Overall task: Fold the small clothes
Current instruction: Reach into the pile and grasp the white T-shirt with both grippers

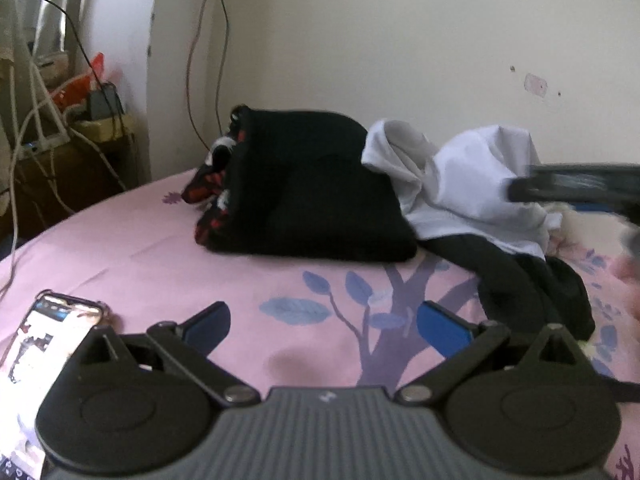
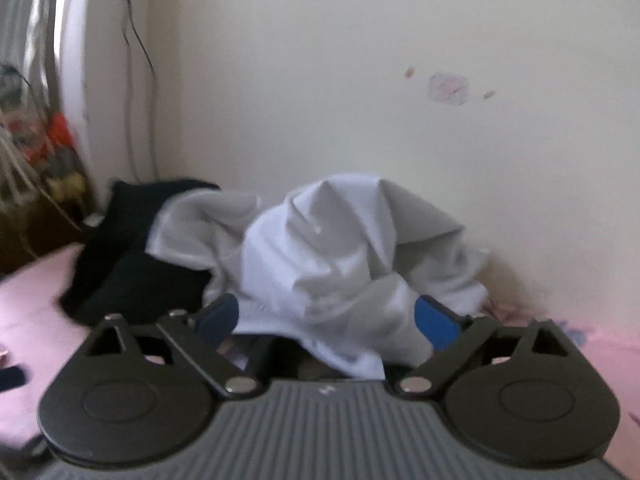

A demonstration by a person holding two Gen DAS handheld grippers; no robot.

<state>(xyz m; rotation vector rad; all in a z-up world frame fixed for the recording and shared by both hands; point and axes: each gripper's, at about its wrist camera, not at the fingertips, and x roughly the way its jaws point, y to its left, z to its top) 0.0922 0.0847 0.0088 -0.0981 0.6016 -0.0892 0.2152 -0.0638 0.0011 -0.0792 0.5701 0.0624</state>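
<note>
Between our right gripper's (image 2: 326, 320) parted, unclenched jaws bunches the white garment (image 2: 332, 256); our left gripper (image 1: 322, 322) gapes empty, so we risk grabbing several layers.

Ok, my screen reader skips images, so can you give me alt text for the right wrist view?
The right gripper reaches into a crumpled white garment, jaws apart with cloth between them. A black garment lies to its left on the pink bedsheet, against a cream wall.
</note>
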